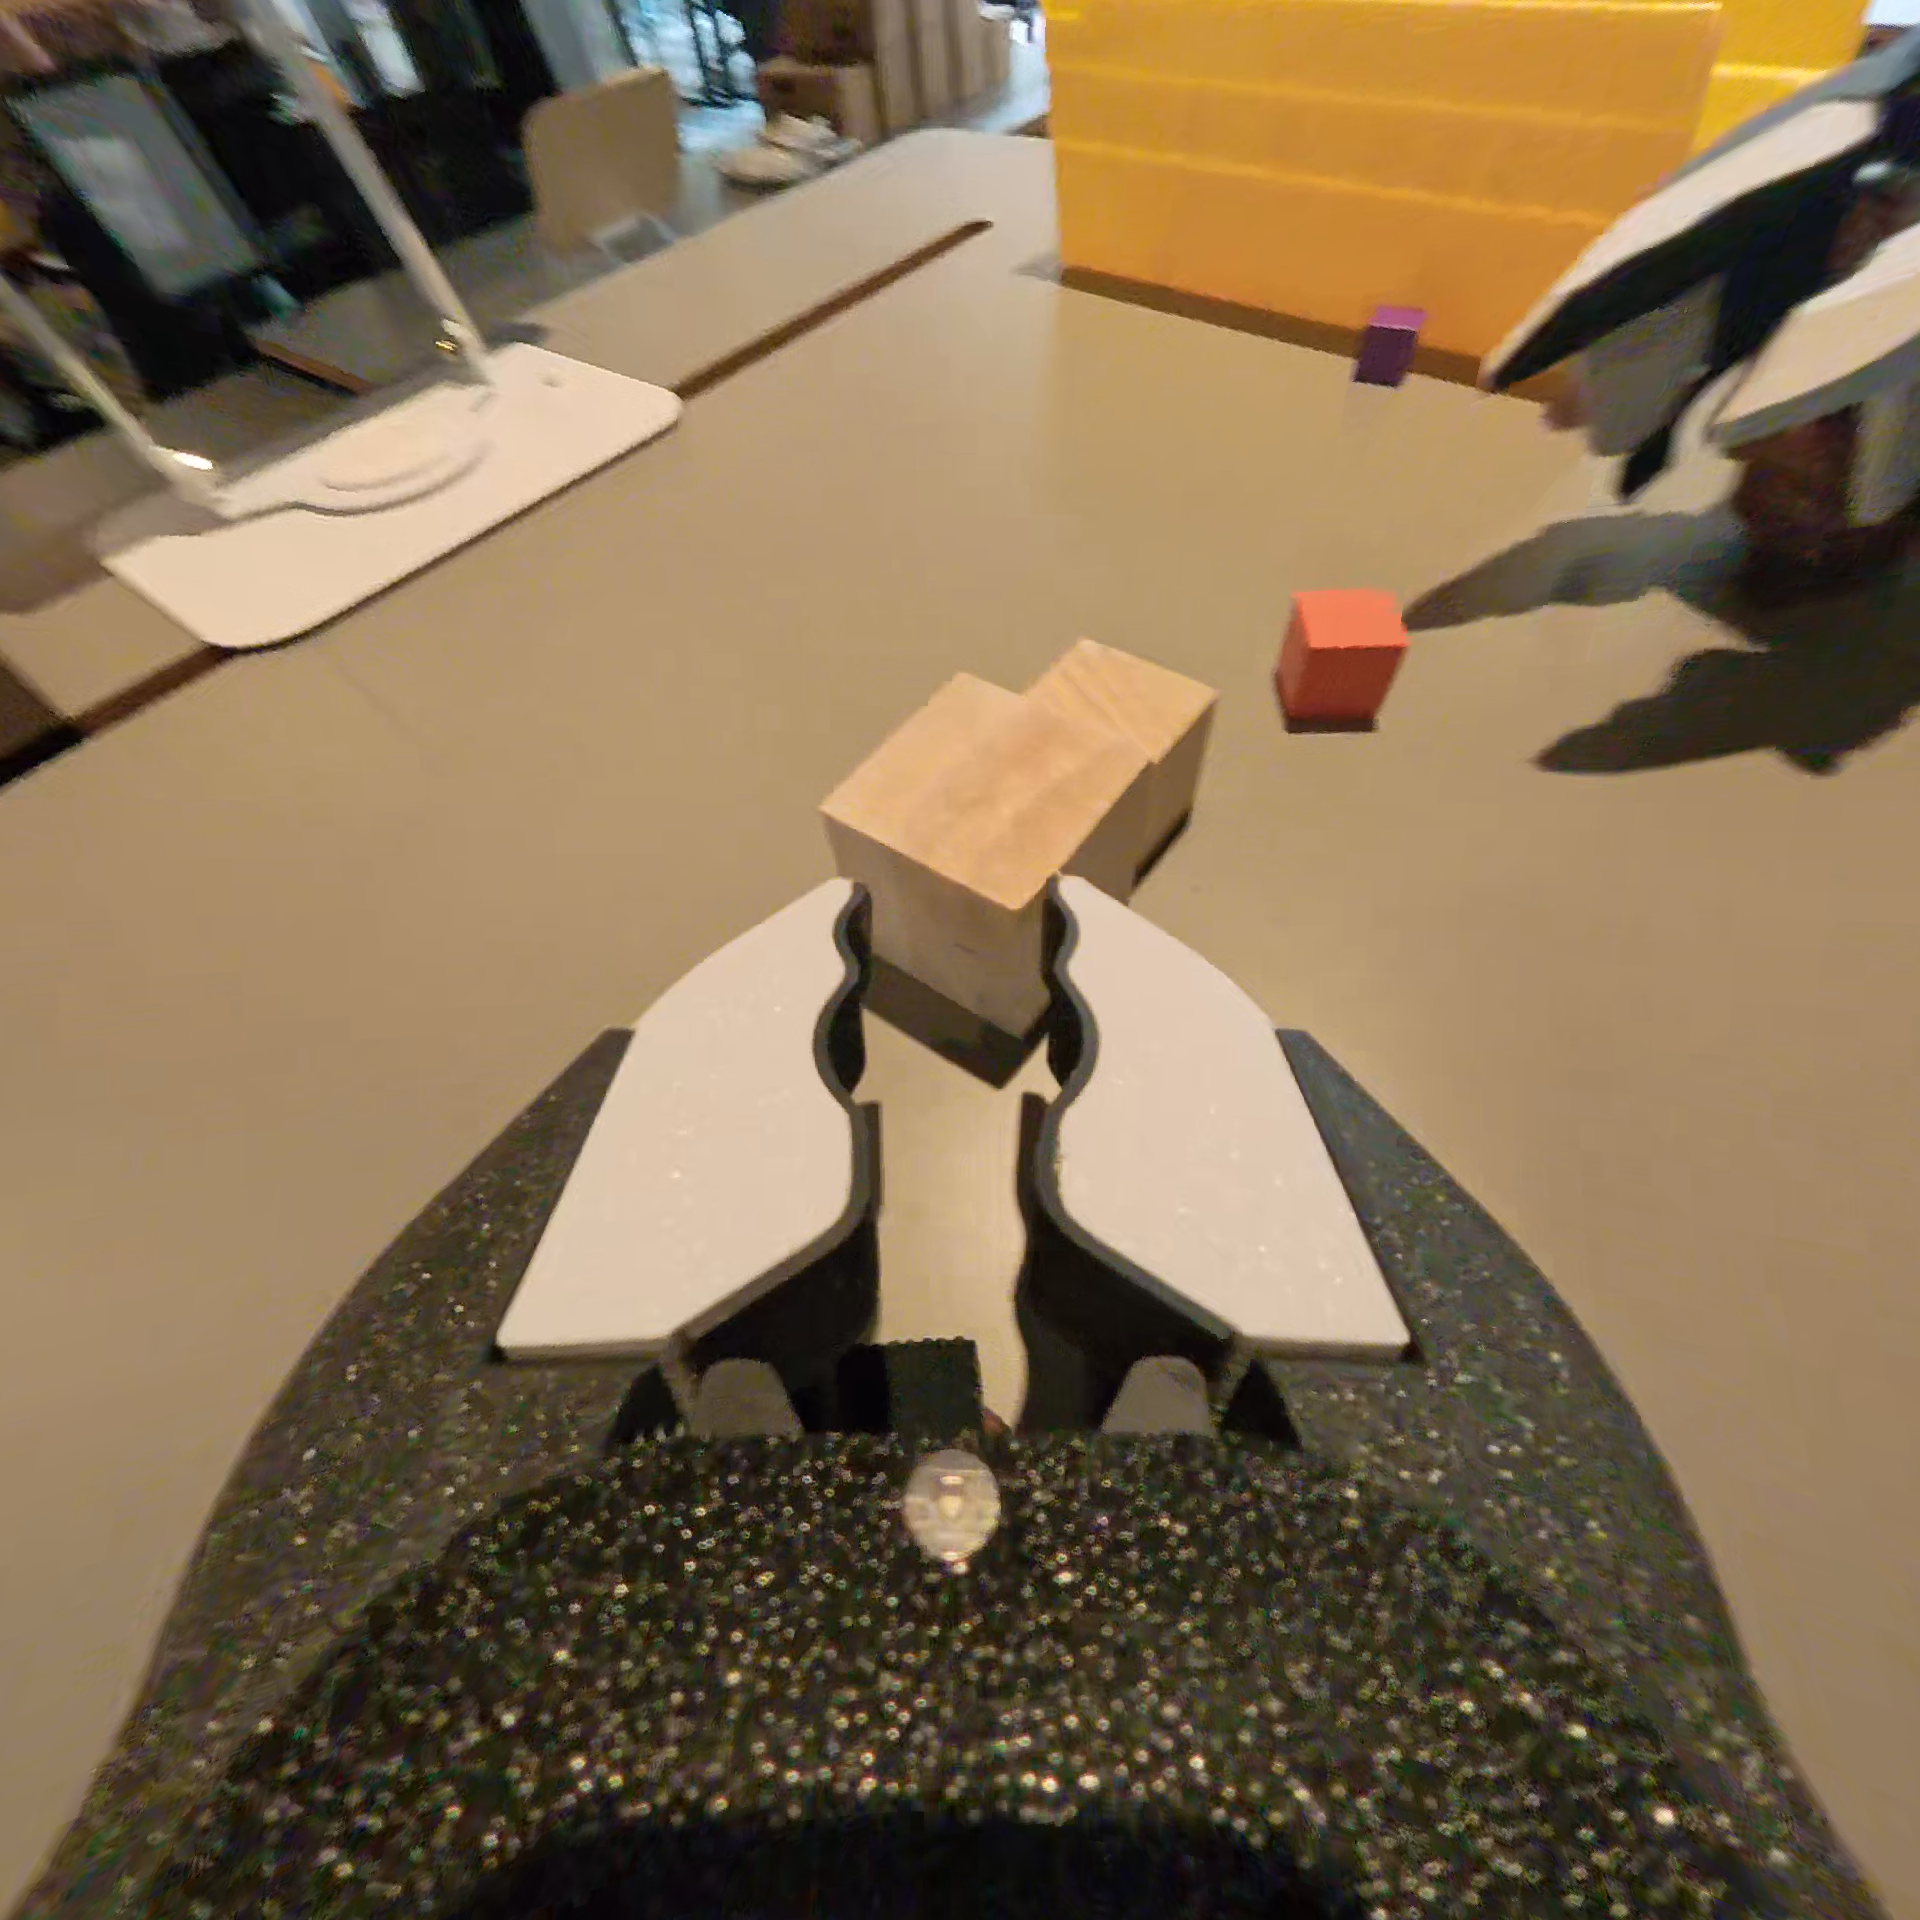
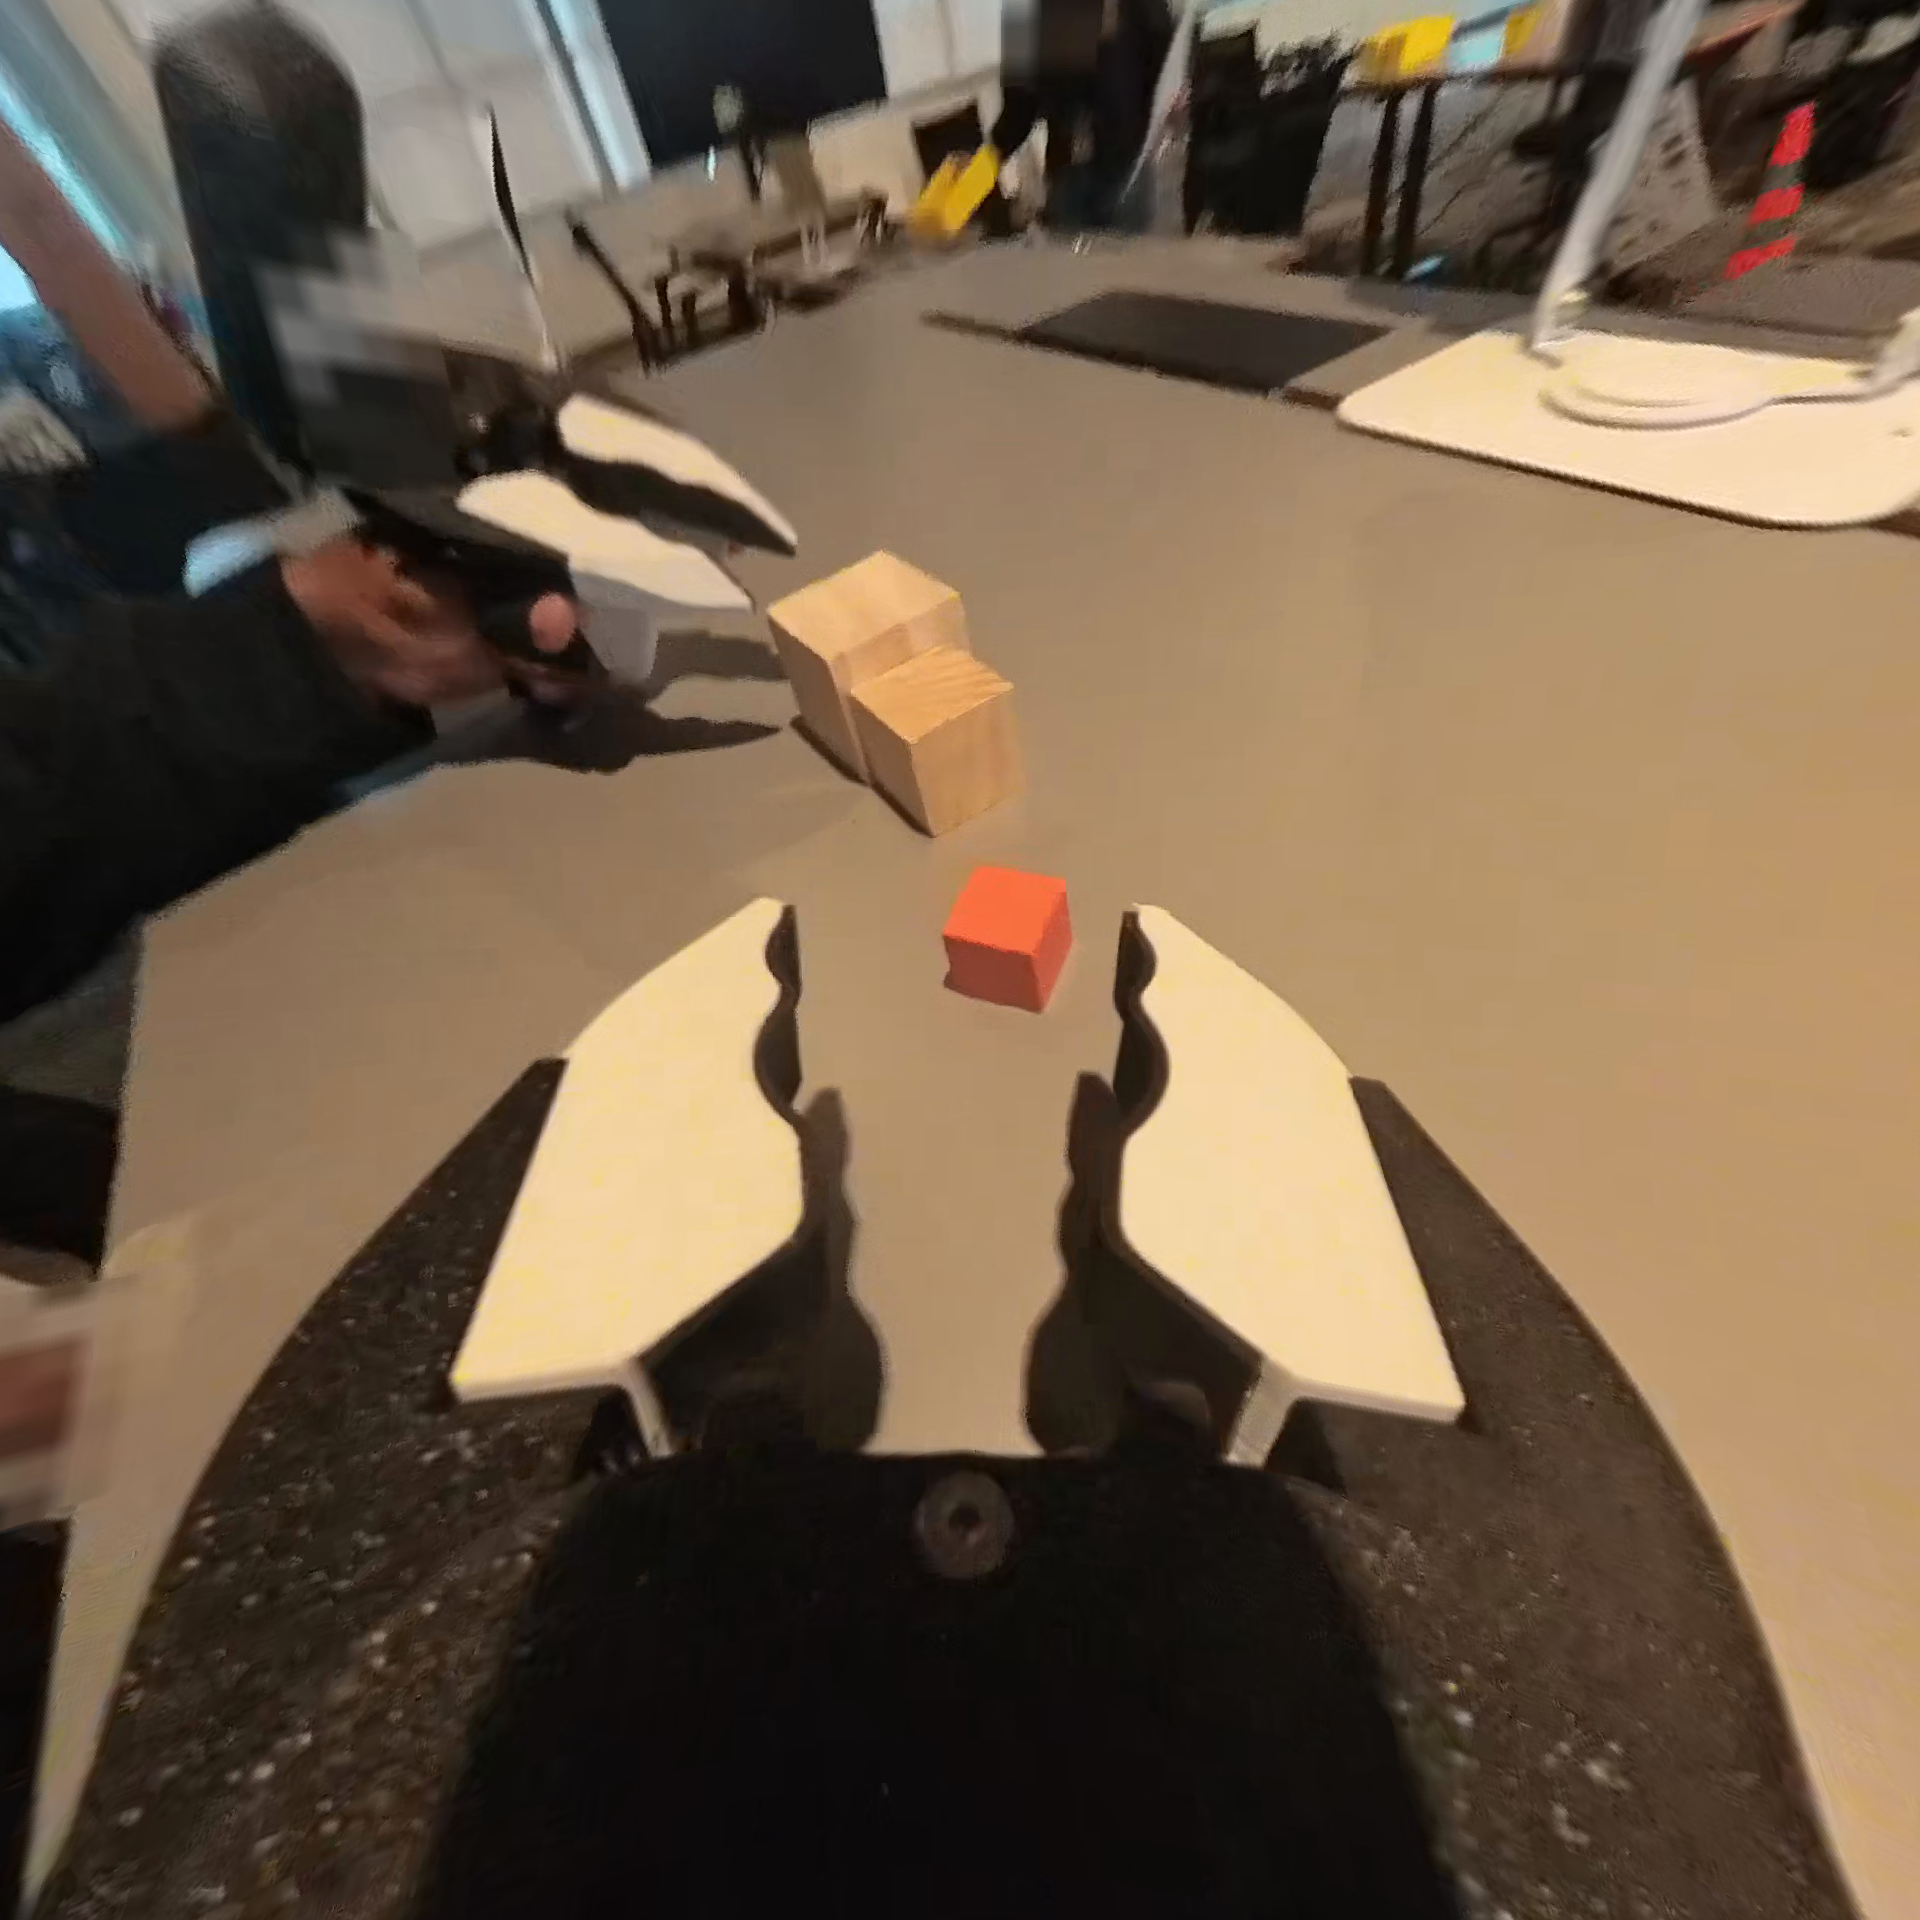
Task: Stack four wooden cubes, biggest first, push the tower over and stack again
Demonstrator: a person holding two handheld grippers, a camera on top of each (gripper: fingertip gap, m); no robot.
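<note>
A grey-beige tabletop (image 1: 416, 935) fills the frame. A white stand base (image 1: 395, 499) is seen at upper left, a yellow block wall (image 1: 1351, 145) at upper right, cluttered dim room behind.

smaller plain cube (image 1: 1127, 727) half hidden behind bigger cube (image 1: 966, 821).

Two plain wooden cubes (image 1: 966, 821) (image 1: 1132, 727) touching mid-counter; red cube (image 1: 1340, 655) nearby; purple cube (image 1: 1390, 345) toward far edge.

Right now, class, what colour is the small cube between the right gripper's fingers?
Orange-red cube; the right wrist view shows it best.
</note>
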